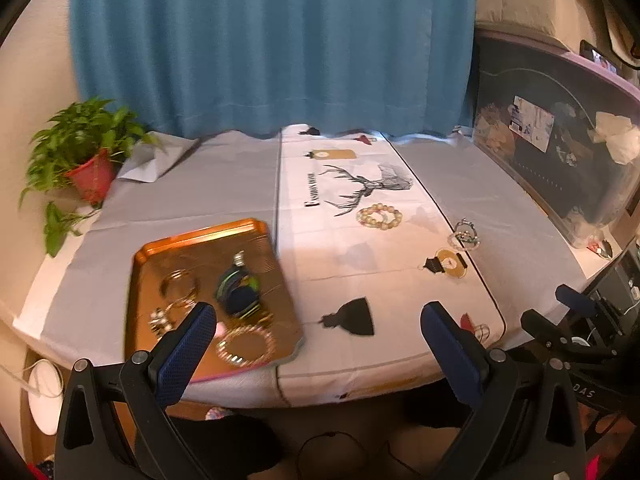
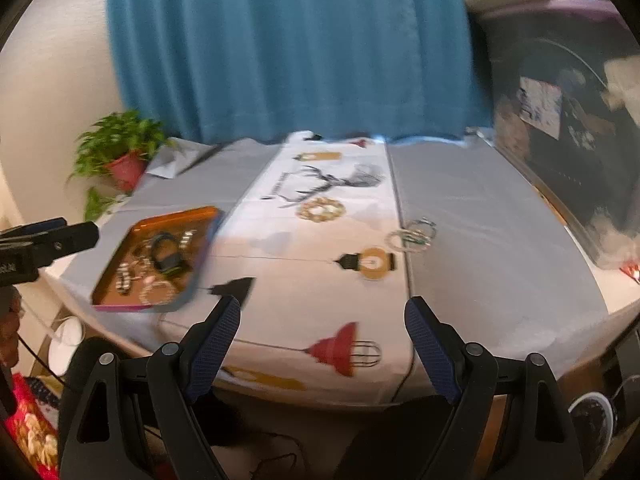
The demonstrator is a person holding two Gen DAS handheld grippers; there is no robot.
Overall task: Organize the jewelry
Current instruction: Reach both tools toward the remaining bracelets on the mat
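Blue curtain behind, and a cloth-covered worktop (image 1: 224,184) up front. Two pieces wait loose on it: the beaded bracelet (image 1: 379,217) on the white runner, a tangle of thin bangles (image 1: 465,234) beyond it toward the right edge. Both lie ahead and slightly right of the right hand-held gripper (image 2: 323,316), jaws wide apart and empty; it looks the nearer one. The left hand-held gripper (image 1: 318,322), also spread, hovers by the orange tray (image 1: 208,236), already stocked. Runner lettering beside the stag print is too blurred to read.
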